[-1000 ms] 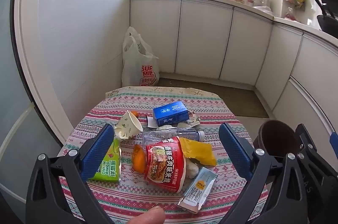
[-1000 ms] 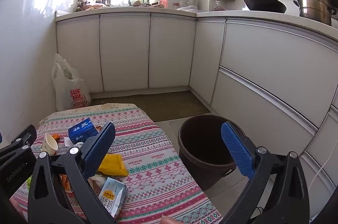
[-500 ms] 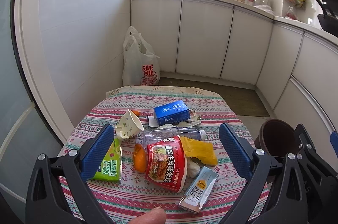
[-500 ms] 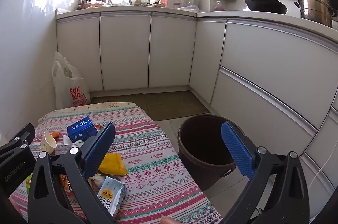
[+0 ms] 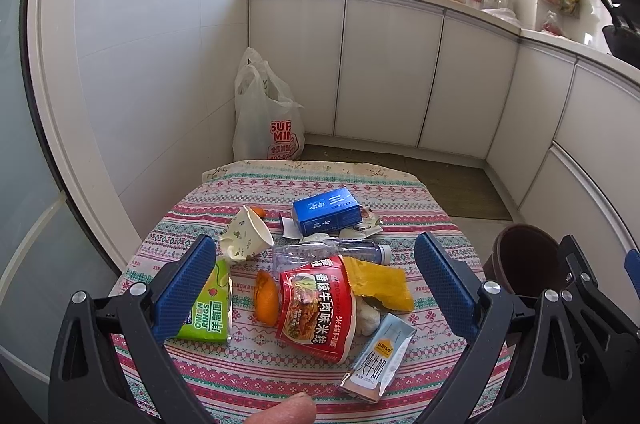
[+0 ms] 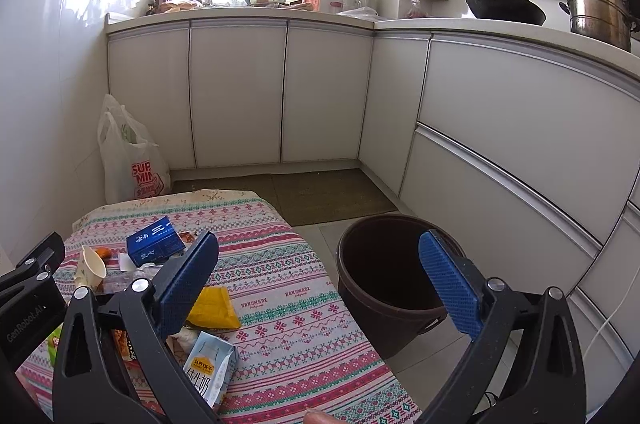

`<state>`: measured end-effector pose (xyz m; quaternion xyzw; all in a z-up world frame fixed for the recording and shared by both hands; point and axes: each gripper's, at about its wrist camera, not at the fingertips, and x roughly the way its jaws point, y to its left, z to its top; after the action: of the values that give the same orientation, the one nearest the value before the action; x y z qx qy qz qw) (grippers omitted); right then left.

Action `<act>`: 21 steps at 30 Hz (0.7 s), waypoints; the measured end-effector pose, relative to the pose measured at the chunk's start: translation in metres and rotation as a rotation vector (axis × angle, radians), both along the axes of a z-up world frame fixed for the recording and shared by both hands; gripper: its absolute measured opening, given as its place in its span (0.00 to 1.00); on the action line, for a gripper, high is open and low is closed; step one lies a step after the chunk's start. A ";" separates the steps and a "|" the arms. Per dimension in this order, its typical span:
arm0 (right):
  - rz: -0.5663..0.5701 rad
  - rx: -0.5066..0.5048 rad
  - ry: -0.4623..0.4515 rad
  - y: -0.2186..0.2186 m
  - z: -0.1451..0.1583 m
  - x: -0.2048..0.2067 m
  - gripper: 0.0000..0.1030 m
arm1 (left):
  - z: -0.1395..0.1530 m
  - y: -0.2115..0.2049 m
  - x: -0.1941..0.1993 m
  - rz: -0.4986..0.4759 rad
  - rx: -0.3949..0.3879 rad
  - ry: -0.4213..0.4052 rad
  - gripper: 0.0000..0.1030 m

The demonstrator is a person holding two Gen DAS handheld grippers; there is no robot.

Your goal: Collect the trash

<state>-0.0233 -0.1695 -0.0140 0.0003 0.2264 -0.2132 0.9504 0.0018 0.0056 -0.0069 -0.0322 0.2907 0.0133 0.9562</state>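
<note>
Both the left gripper [image 5: 316,282] and the right gripper [image 6: 320,278] are spread wide, holding nothing. Trash, including a noodle cup [image 5: 318,308], lies on the table [image 5: 420,199]; the bin [image 6: 384,276] stands beside it.

A red noodle cup [image 5: 318,308] lay on its side in the middle of the patterned tablecloth [image 5: 400,195], its mouth toward the far end. An orange peel [image 5: 267,298] touched its left side, with a green carton [image 5: 208,308] flat further left. A crushed paper cup [image 5: 246,238] lay tipped behind that. A clear plastic bottle [image 5: 332,252] lay crosswise just behind the noodle cup, and a blue box [image 5: 326,211] sat behind the bottle. A yellow wrapper [image 5: 378,282] lay to the right; a milk carton [image 5: 378,358] lay nearest. The brown bin [image 6: 384,280] stood open on the floor beside the table.
</note>
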 end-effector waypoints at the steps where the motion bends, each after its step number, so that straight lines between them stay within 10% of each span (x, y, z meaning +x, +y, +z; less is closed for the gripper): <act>1: 0.000 -0.001 0.000 0.000 0.000 0.000 0.93 | 0.000 0.000 0.000 0.000 0.001 0.000 0.94; 21: 0.001 -0.002 0.007 0.000 -0.003 0.000 0.93 | -0.001 0.001 0.000 0.000 0.002 0.002 0.94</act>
<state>-0.0232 -0.1697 -0.0174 -0.0015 0.2295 -0.2128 0.9498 0.0016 0.0064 -0.0080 -0.0313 0.2916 0.0137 0.9559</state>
